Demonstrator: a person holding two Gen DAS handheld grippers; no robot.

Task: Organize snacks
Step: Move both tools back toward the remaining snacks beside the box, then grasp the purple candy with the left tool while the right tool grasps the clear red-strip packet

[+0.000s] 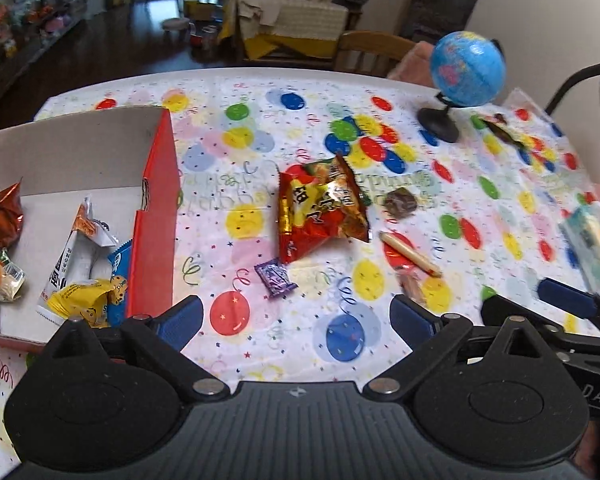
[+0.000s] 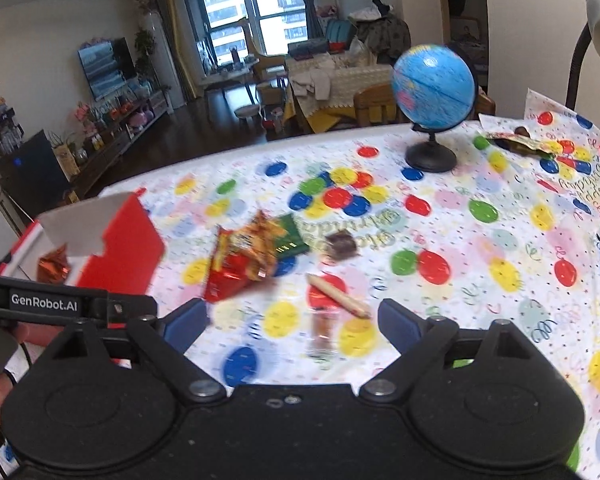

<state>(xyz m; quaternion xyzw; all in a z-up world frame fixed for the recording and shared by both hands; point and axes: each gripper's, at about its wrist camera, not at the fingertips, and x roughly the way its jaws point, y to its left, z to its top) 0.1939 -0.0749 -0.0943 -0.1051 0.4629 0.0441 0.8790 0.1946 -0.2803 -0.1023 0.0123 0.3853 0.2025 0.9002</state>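
A red cardboard box (image 1: 156, 216) with a white inside stands at the left and holds several snack packets (image 1: 80, 264). It also shows in the right wrist view (image 2: 128, 248). On the balloon tablecloth lie a red chip bag (image 1: 320, 212), a small purple candy (image 1: 275, 276), a dark brown wrapped sweet (image 1: 400, 202), a tan stick snack (image 1: 410, 254) and a clear wrapped snack (image 1: 410, 286). My left gripper (image 1: 296, 320) is open and empty, hovering before the purple candy. My right gripper (image 2: 294, 326) is open and empty, just above the stick snack (image 2: 338, 294) and the clear wrapped snack (image 2: 322, 330).
A blue globe (image 1: 466, 70) on a black stand sits at the far right of the table. A dark wrapper (image 1: 504, 130) lies behind it. A pale blue-green packet (image 1: 592, 240) lies at the right edge. A desk lamp (image 2: 596, 12) stands at the far right.
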